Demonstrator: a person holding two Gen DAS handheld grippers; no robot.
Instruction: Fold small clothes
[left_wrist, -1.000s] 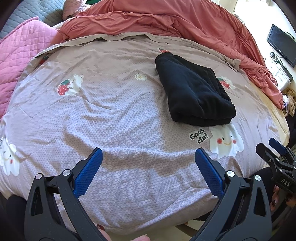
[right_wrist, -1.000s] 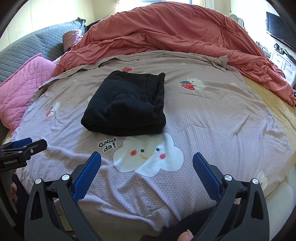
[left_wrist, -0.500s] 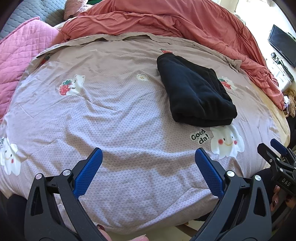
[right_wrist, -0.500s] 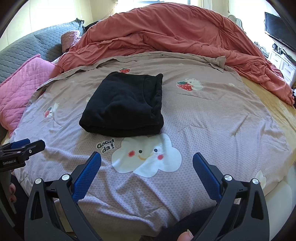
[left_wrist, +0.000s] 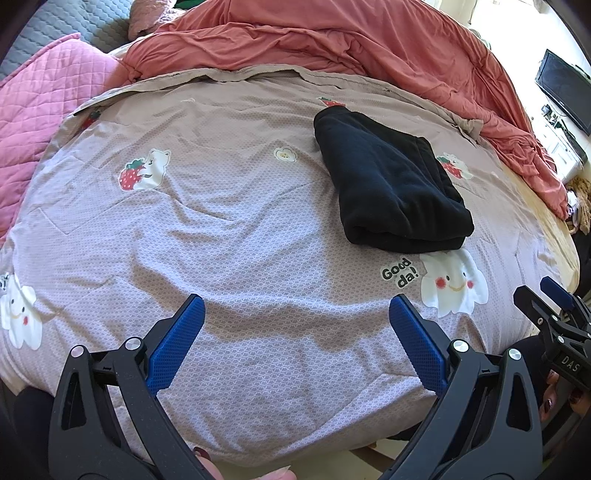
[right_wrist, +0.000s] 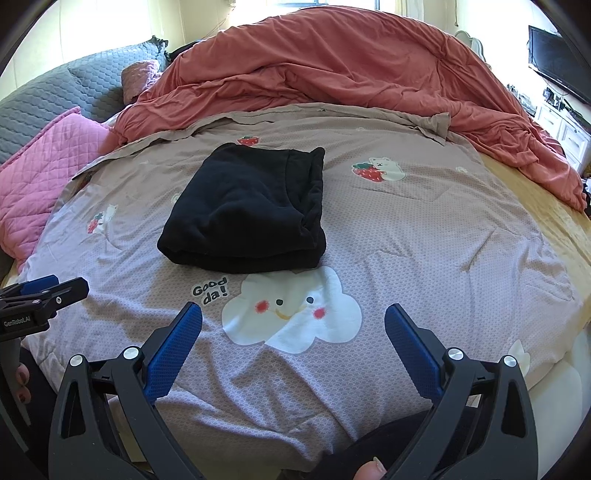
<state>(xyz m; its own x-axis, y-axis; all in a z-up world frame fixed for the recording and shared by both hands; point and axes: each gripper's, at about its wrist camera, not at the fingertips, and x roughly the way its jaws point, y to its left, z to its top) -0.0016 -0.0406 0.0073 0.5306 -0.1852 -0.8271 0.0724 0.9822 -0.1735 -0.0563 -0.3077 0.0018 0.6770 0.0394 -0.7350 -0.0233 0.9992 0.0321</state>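
Observation:
A black garment (left_wrist: 388, 184) (right_wrist: 247, 210) lies folded into a thick rectangle on the mauve printed bedspread (left_wrist: 221, 229) (right_wrist: 424, 236), just beyond a white cloud print. My left gripper (left_wrist: 295, 314) hangs open near the bed's front edge, well short and to the left of the garment, nothing between its blue pads. My right gripper (right_wrist: 293, 319) is open too, over the cloud print, a short way in front of the garment. Each gripper shows at the edge of the other's view: the right gripper (left_wrist: 554, 306), the left gripper (right_wrist: 44, 291).
A crumpled salmon duvet (right_wrist: 351, 74) is heaped along the back of the bed. A pink quilted pillow (right_wrist: 40, 166) and grey pillow (right_wrist: 74, 85) lie at the left. A TV (right_wrist: 557, 66) and white cabinet stand at the right. Bare yellow mattress (right_wrist: 546, 206) shows on the right.
Both grippers have drawn back slightly toward the bed's front edge and stayed open. The folded garment has not moved.

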